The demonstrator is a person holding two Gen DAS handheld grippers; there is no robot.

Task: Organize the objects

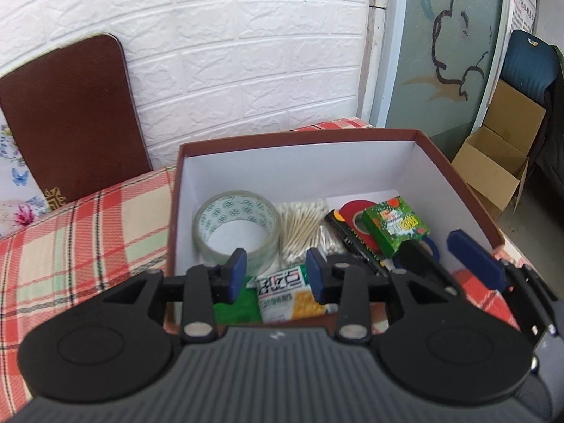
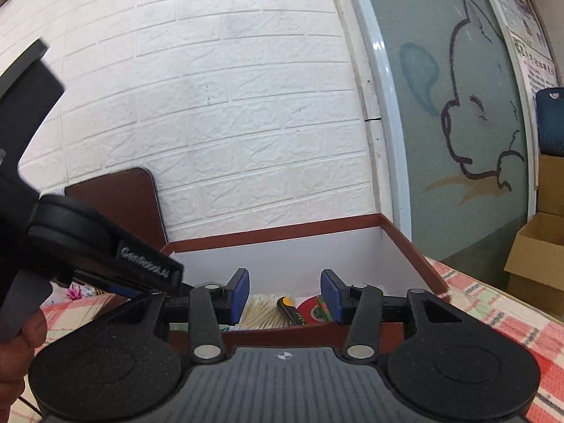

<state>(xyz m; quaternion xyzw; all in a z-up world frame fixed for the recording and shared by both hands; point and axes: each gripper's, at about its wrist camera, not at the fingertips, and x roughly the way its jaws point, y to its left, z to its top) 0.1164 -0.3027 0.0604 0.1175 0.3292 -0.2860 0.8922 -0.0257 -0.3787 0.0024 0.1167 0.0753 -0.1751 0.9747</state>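
Observation:
A brown box [image 1: 458, 176] with white inner walls stands on a plaid cloth. In it lie a clear tape roll [image 1: 236, 225], a bundle of cotton swabs [image 1: 303, 225], a red tape roll [image 1: 352, 209], a small green carton [image 1: 394, 225], a black strip [image 1: 352, 243] and a white-and-green packet [image 1: 285, 292]. My left gripper [image 1: 276, 275] hangs open over the box's near side, above the packet, holding nothing. My right gripper [image 2: 286, 292] is open and empty at the box's near rim [image 2: 299, 331]; one of its blue fingers [image 1: 476, 261] shows in the left wrist view.
The brown lid [image 1: 70, 116] leans against the white brick wall at the left. The red plaid cloth [image 1: 88, 239] spreads around the box. An open cardboard carton [image 1: 500, 162] sits on the floor at the right. A hand [image 2: 17, 345] holds the left gripper's handle.

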